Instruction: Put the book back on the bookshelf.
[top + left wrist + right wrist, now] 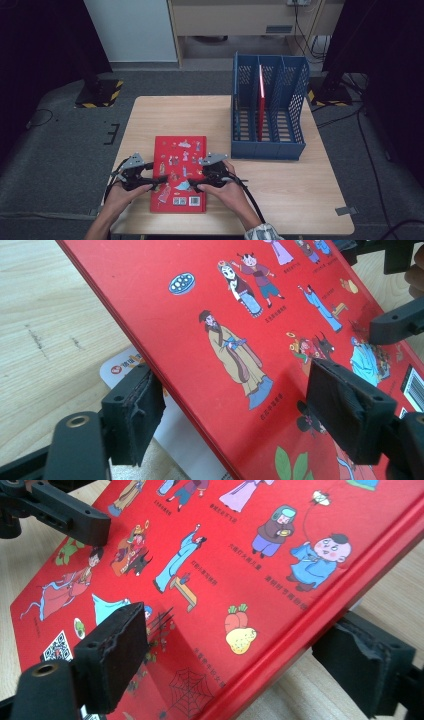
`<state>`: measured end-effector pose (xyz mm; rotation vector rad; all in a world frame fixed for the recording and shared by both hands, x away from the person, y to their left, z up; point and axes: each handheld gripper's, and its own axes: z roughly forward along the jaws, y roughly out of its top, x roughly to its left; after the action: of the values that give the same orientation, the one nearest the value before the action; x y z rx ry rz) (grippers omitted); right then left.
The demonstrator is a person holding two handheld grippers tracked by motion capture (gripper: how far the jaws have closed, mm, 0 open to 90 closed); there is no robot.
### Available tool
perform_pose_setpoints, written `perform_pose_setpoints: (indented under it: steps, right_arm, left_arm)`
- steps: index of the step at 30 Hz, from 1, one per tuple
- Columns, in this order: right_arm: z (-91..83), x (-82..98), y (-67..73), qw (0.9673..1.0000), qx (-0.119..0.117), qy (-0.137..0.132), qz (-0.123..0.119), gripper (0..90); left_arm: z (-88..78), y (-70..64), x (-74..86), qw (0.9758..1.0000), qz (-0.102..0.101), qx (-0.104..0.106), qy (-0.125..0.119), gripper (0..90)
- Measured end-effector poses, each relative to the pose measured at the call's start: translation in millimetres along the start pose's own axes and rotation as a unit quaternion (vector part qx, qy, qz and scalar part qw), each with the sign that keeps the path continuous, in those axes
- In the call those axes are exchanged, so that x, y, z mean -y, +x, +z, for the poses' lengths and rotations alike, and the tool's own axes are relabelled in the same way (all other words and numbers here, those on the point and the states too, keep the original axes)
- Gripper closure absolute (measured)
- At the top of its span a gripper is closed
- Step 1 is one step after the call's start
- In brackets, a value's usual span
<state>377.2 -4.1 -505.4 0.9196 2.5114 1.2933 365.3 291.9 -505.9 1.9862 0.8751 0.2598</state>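
A red picture book (pixel 180 150) with cartoon figures on its cover lies near the front of the wooden table (pixel 310 200). My left gripper (pixel 156 183) is at the book's left edge and my right gripper (pixel 198 183) at its right edge, each held in a hand. In the left gripper view the left gripper (pixel 240 410) straddles the book (pixel 200 290): one pad sits below the edge, the other over the cover, with a gap. The right gripper (pixel 237 662) likewise has the book's (pixel 240 530) spine edge between its wide-set pads. Both are open.
A blue three-slot file rack (pixel 267 145) stands at the right back of the table with a thin red book (pixel 261 100) upright in its middle. A white printed sheet (pixel 122 367) peeks from under the book. Bare wood lies front right.
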Motion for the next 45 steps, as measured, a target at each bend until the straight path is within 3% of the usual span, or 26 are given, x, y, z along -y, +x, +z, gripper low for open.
perform_pose_setpoints:
  steps: [21,45]
  right_arm:
    - [-11.0,1.2,0.5,0.9999,0.005,-0.012,0.005,22.0]
    - [-25.5,-5.2,-1.9,0.9994,0.015,-0.028,0.015,32.9]
  left_arm:
    - [-4.4,-4.4,-3.4,0.9999,-0.009,0.003,-0.008,29.8]
    - [-13.1,-8.2,-10.7,0.9997,-0.006,-0.002,-0.026,39.0]
